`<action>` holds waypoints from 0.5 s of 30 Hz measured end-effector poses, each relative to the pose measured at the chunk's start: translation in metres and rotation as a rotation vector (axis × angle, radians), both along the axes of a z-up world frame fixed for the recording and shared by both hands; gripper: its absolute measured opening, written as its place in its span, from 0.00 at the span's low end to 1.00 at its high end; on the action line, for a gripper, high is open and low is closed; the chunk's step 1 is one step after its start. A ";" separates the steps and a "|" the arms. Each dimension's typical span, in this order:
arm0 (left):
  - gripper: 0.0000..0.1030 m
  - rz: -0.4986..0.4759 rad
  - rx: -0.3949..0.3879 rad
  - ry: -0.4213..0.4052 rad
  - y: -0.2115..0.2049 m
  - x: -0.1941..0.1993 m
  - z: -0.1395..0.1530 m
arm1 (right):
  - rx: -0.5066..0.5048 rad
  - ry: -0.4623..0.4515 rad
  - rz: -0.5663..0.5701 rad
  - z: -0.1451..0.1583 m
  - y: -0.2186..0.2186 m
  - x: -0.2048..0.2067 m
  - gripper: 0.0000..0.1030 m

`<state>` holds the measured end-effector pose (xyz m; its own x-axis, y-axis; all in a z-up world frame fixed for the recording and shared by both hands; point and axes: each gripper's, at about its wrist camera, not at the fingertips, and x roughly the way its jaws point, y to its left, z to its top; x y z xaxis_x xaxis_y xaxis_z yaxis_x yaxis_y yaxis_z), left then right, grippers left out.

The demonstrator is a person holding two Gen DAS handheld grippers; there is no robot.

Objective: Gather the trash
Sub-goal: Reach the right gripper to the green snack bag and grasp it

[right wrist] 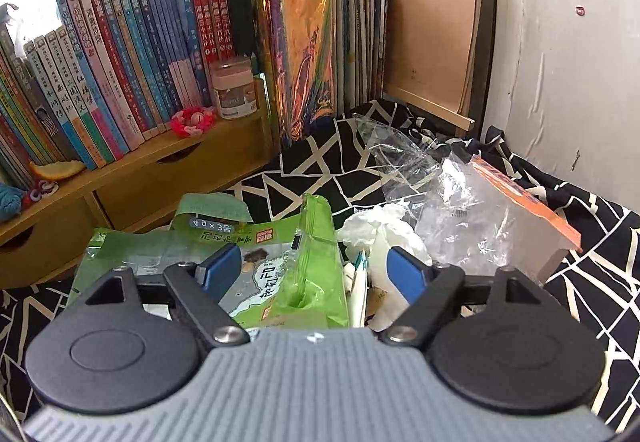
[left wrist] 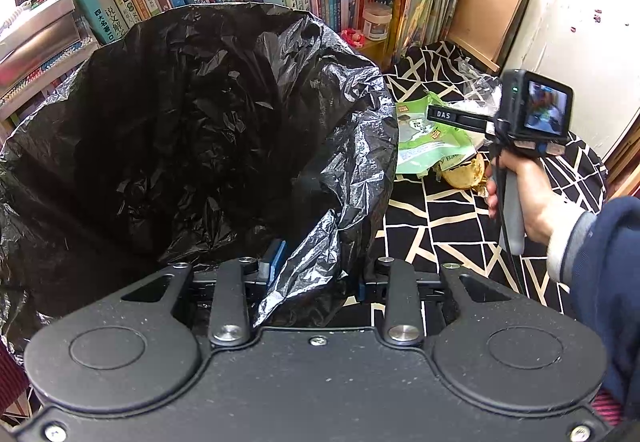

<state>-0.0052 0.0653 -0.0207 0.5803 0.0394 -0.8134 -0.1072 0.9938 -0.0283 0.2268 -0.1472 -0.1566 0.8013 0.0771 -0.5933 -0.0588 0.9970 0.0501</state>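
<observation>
My left gripper is shut on the near rim of a black trash bag, which stands wide open and fills the left of the left wrist view. Right of the bag, a pile of trash lies on the black-and-white patterned cloth. My right gripper is open just above a green snack wrapper, with one blue pad on each side of it. A crumpled white tissue and clear plastic film lie just beyond. A gold-foil lump lies near the hand holding the right gripper.
A white block with an orange top sits at the pile's right. Rows of books stand on a wooden drawer shelf behind, along with a white jar. A brown notebook leans at the back, and a white wall closes the right side.
</observation>
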 end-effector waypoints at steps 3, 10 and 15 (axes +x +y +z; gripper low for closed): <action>0.31 0.000 -0.001 -0.001 0.000 0.000 -0.001 | -0.002 0.036 0.007 -0.005 0.002 0.009 0.73; 0.31 0.002 -0.002 -0.006 0.001 -0.001 -0.001 | 0.022 0.148 -0.012 -0.014 0.001 0.011 0.24; 0.31 0.011 -0.019 -0.011 0.003 -0.002 -0.001 | 0.073 0.108 -0.042 0.011 -0.002 0.004 0.19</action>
